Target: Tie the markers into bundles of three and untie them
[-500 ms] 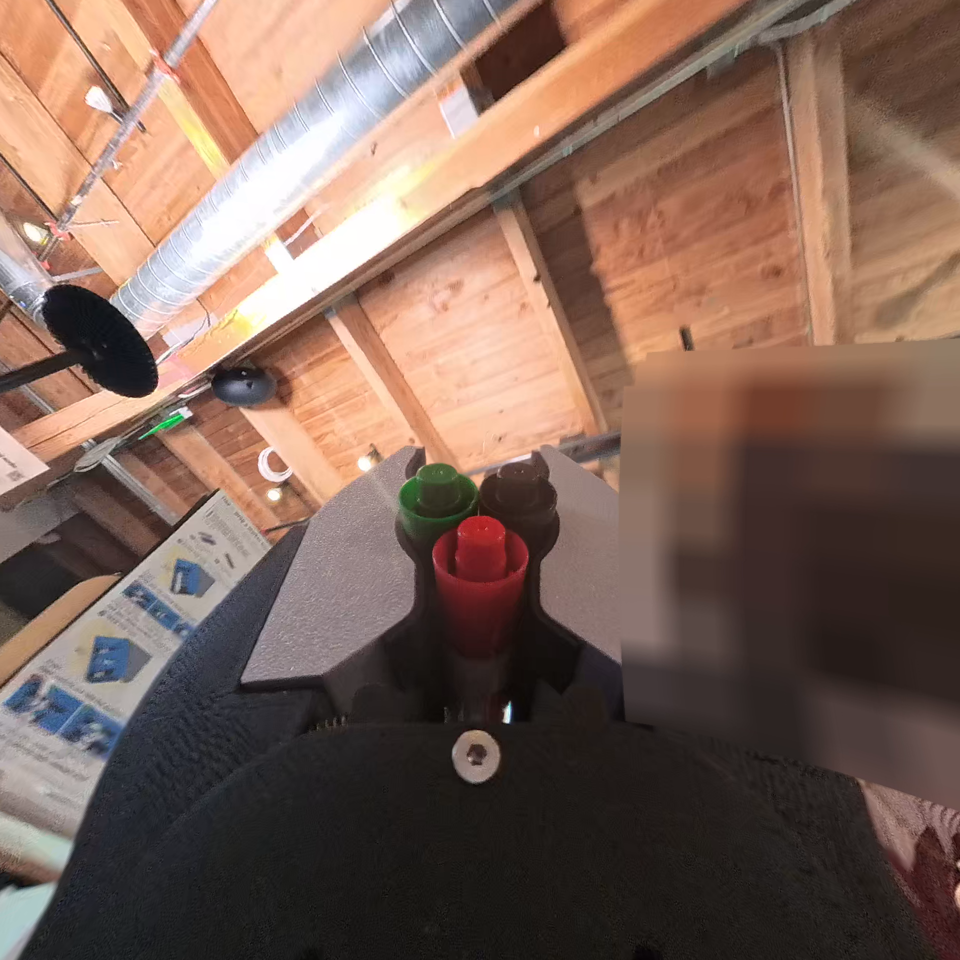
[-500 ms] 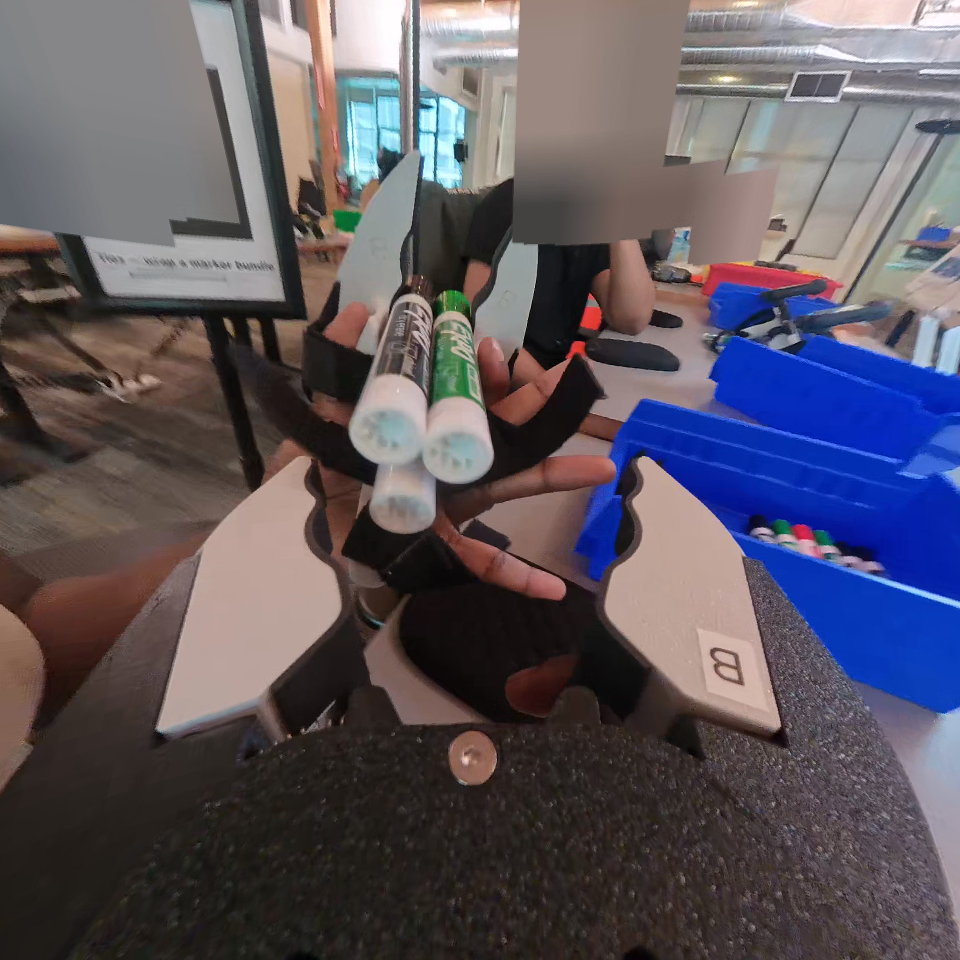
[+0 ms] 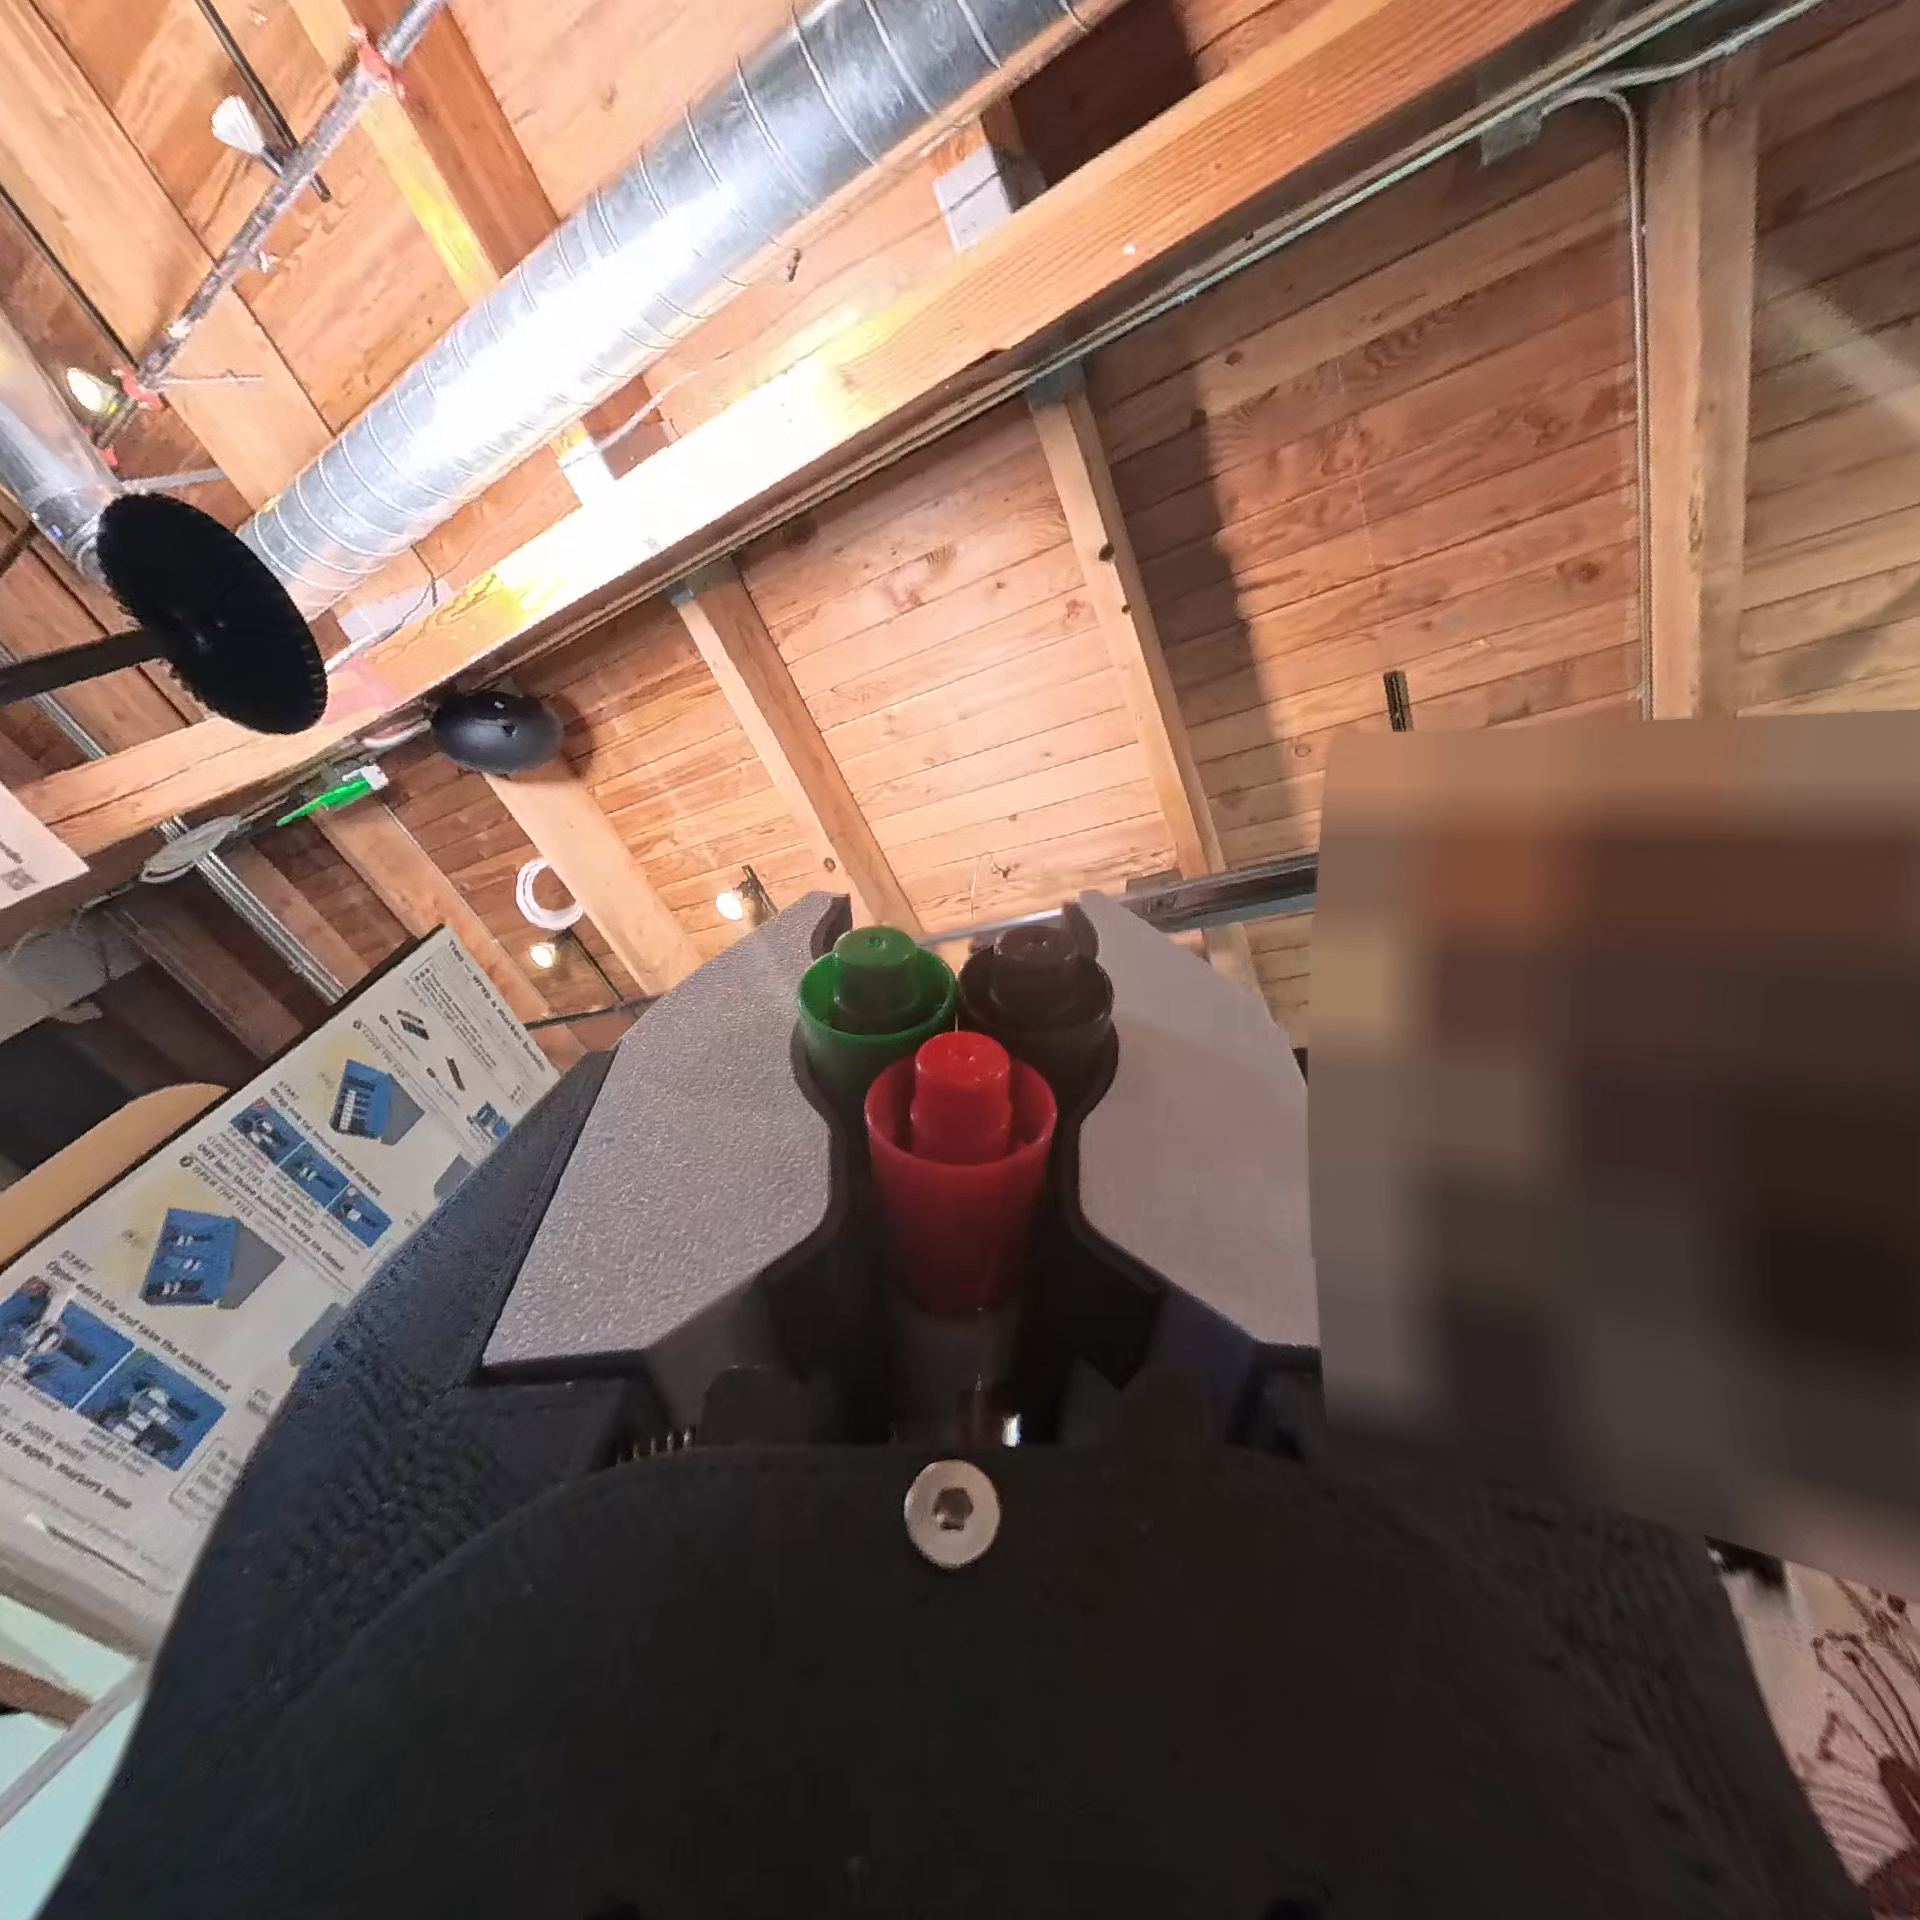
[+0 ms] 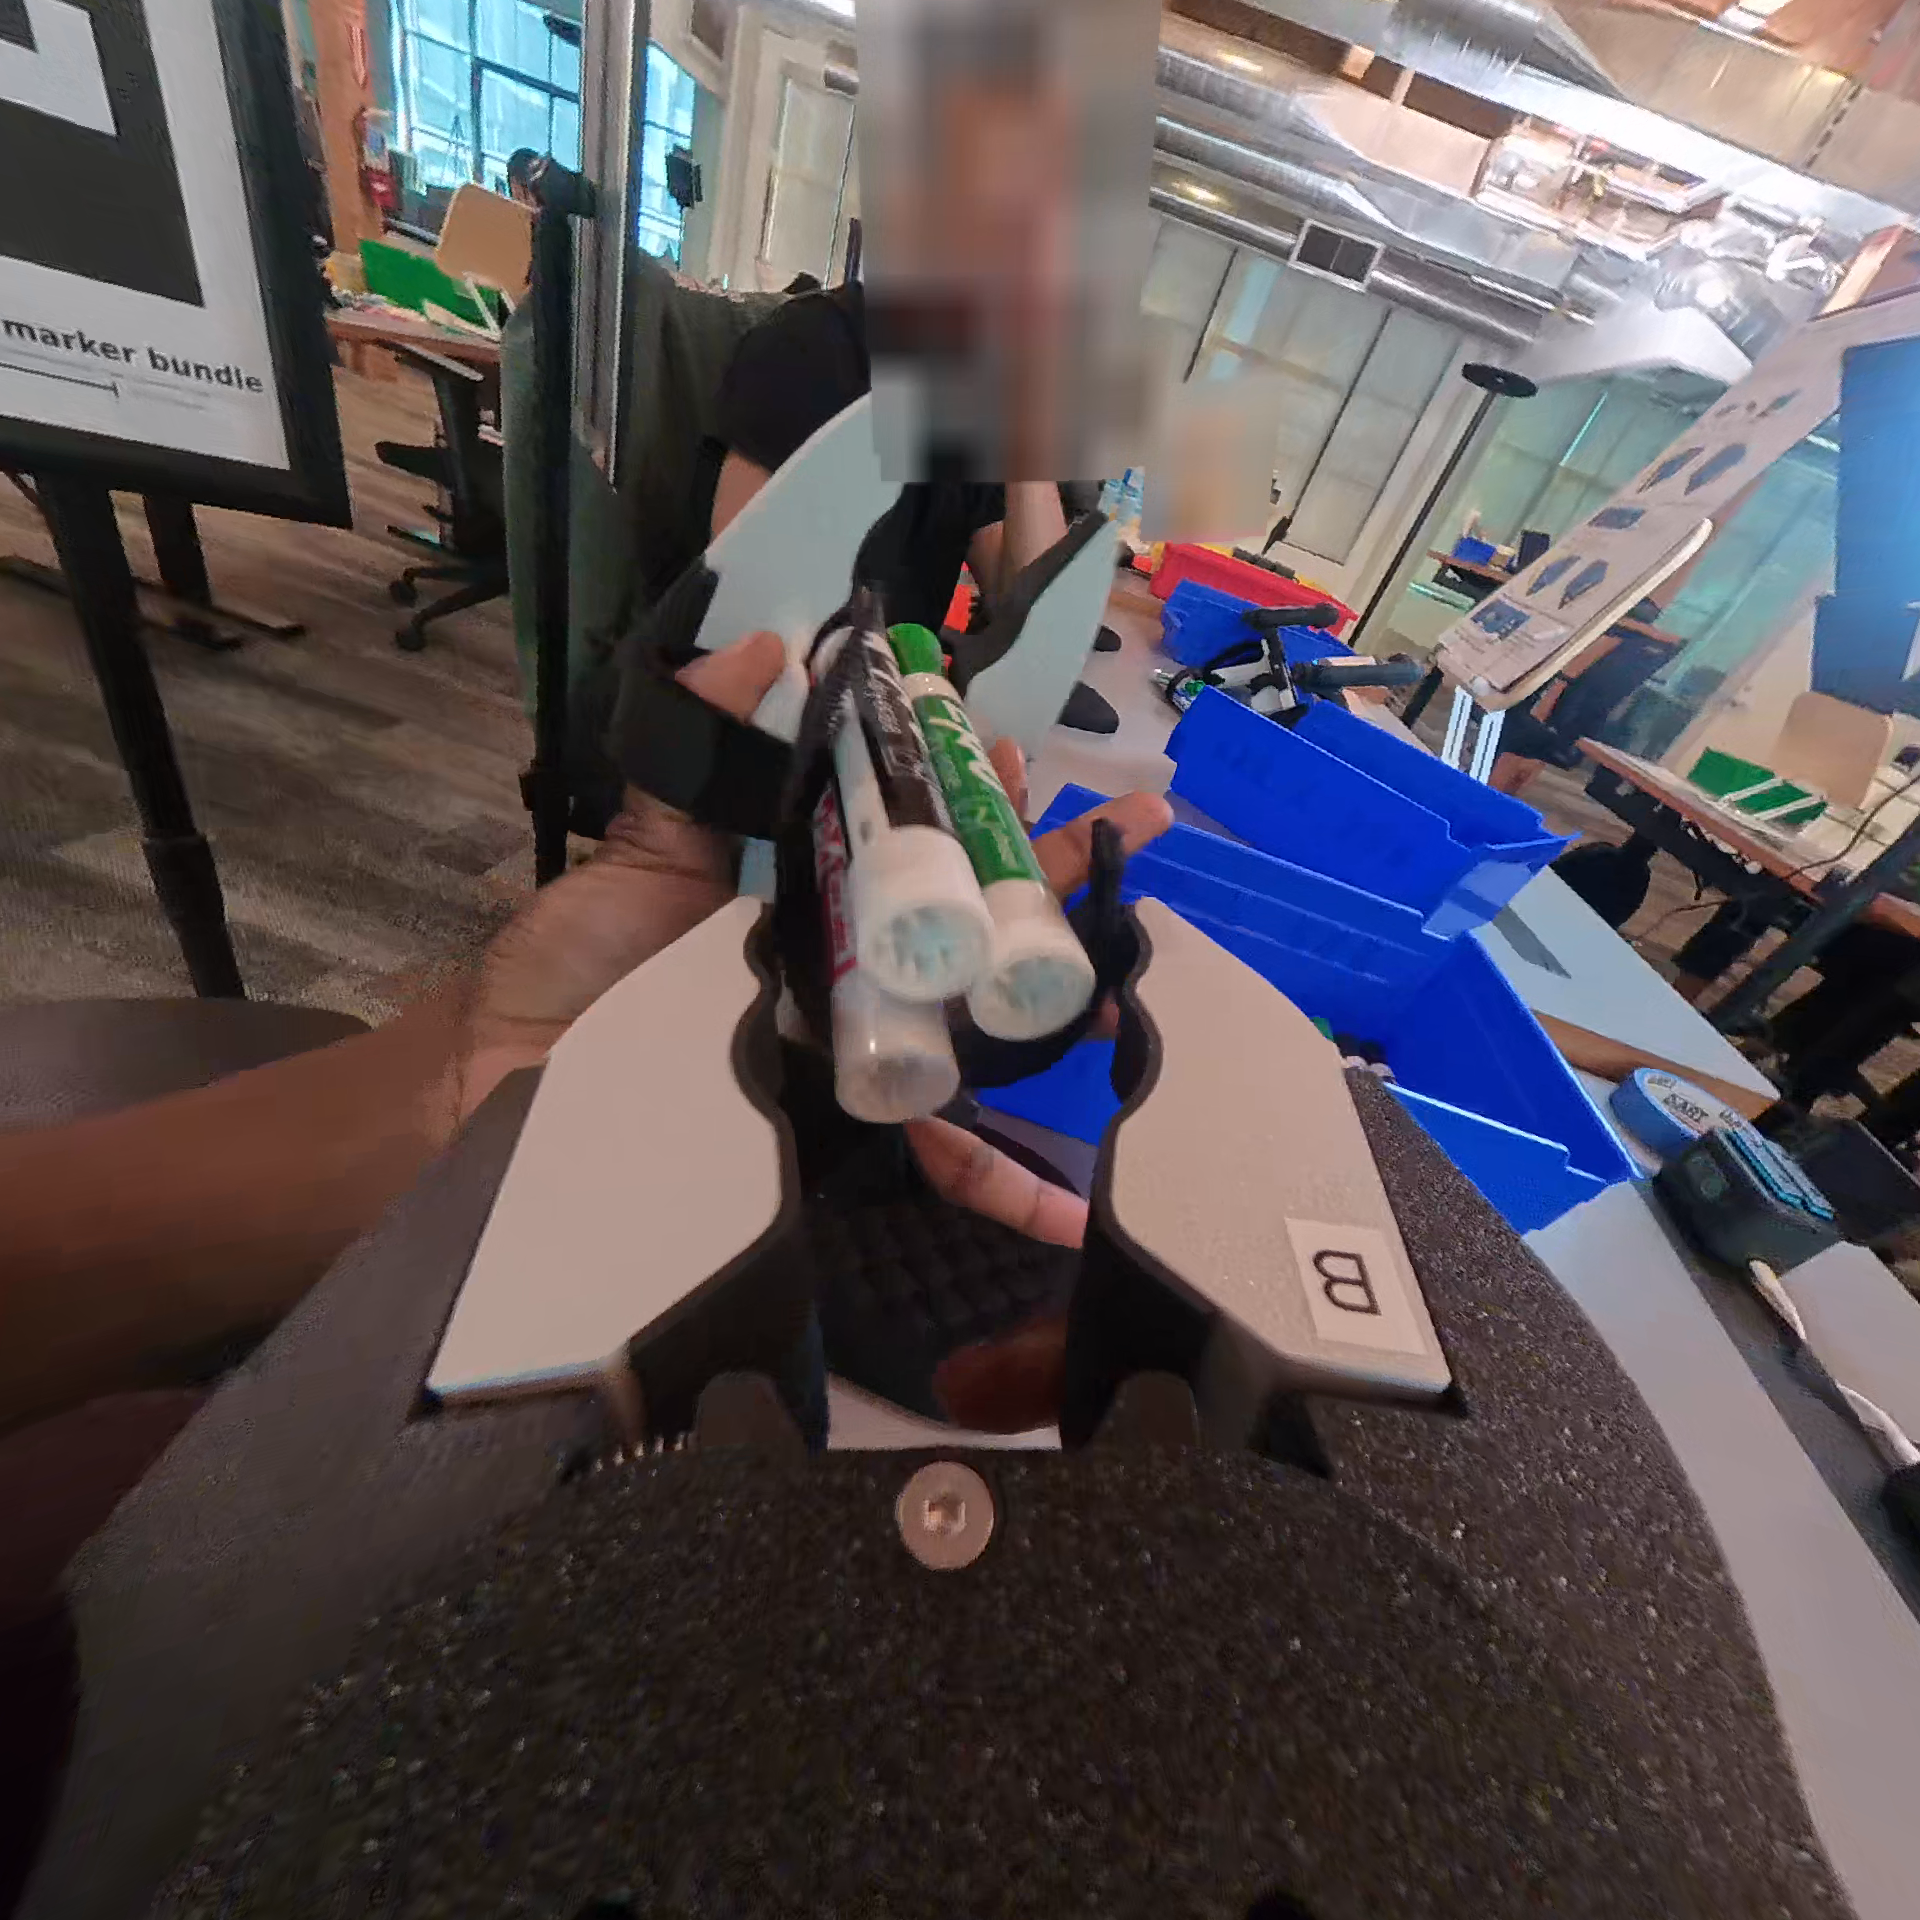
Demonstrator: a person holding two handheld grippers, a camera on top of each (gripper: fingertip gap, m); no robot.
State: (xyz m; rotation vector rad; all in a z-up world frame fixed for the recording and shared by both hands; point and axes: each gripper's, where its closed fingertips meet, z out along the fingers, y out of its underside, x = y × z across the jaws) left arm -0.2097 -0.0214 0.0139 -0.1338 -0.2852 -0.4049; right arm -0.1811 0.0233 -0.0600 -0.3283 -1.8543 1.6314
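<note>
- Bundling step, I'd judge: the left gripper (image 3: 956, 1023) is clamped on three white-barrelled markers (image 4: 914, 883) with green, black and red caps, held aloft above the blue plastic bins (image 4: 1351, 790).
- The right gripper (image 4: 940, 987) stands wide around their butt ends and a black tie (image 4: 1107, 914); next it must pinch that tie.

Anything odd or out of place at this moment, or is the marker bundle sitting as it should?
Nothing stands out. The left gripper grips three markers as a neat cluster, caps level; a black tie loops their ends between the right gripper's fingers.
</note>
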